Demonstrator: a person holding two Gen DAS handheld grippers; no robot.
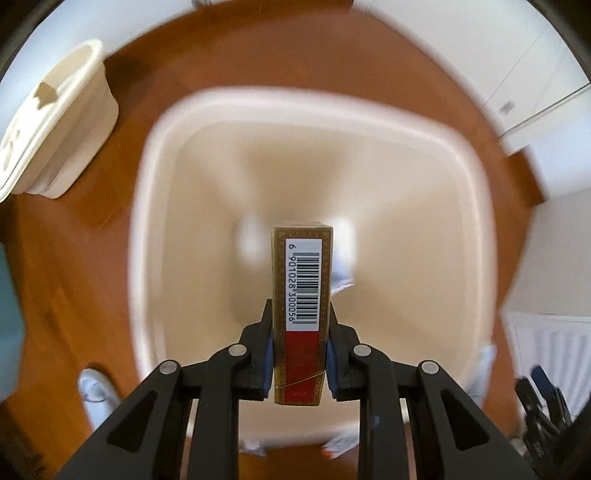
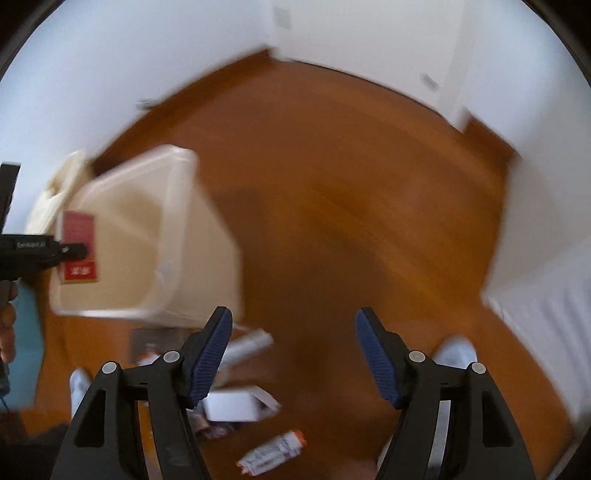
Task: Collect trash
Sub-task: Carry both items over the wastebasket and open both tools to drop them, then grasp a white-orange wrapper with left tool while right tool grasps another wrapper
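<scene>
My left gripper [image 1: 300,314] is shut on a red and gold cigarette pack [image 1: 301,295] with a barcode, held right above the open mouth of a cream plastic bin [image 1: 155,258]. A white scrap [image 1: 343,277] lies inside the bin. In the right wrist view the bin [image 2: 199,236] stands at the left with the left gripper [image 2: 74,252] holding the pack [image 2: 79,229] over it. My right gripper [image 2: 293,347] is open and empty above the wooden floor. Trash lies below it: a white box [image 2: 236,406], a white tube [image 2: 251,343] and a white wrapper with an orange end [image 2: 273,452].
A cream lid [image 1: 48,122] with cut-out shapes leans by the wall left of the bin. White walls [image 2: 332,33] and a white radiator [image 1: 554,354] bound the wooden floor [image 2: 351,221]. Slippered feet [image 2: 456,350] show near the bottom edges.
</scene>
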